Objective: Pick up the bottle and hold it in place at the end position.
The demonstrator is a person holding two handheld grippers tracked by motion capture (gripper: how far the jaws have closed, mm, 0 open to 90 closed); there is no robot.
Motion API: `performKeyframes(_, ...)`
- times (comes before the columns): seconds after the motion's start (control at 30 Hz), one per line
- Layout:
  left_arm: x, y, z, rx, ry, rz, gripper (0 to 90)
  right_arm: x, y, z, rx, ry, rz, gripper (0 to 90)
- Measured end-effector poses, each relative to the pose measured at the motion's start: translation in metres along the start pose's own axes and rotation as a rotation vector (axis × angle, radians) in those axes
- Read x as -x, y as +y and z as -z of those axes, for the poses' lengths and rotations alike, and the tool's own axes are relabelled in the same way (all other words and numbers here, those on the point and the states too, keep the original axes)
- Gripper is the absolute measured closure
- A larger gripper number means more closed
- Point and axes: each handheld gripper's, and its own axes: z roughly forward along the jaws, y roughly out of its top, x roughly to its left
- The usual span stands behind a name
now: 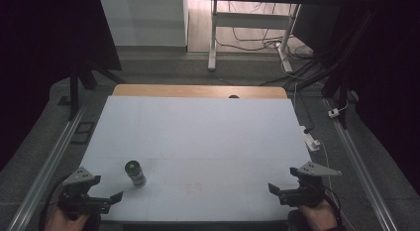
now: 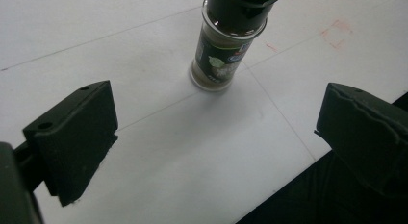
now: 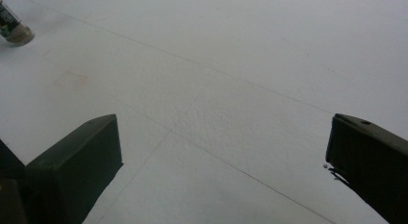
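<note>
While both hands rest at the table's near edge, each claw (left, right) gapes wide, empty, near the spice jar.

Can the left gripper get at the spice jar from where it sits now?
Probably yes. The left gripper sits at the near edge of the table with its jaws wide open, and the spice jar stands upright just ahead of them with bare white surface between and nothing beside it.
</note>
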Motion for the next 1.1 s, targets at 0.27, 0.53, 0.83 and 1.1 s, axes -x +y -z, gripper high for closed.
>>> performKeyframes(0.27,-0.0034,0.0001,-0.0003,-0.007,-0.064,0.007,3.5,-0.0048,0.0005,-0.0017,-0.019,-0.051,0.027,0.0)
performKeyframes(0.53,-0.0025,0.0008,-0.0013,-0.015,-0.067,-0.006,2.1,-0.0027,0.001,-0.0029,-0.032,-0.03,0.008,0.0)
performKeyframes(0.83,-0.0013,0.0023,-0.0018,-0.006,-0.05,-0.008,0.0,-0.0026,0.0012,-0.0041,-0.039,-0.017,0.015,0.0)
performKeyframes(1.1,-0.0028,0.0065,-0.0046,0.014,-0.06,-0.045,0.0,-0.0036,0.0016,-0.0054,-0.052,-0.012,0.025,0.0)
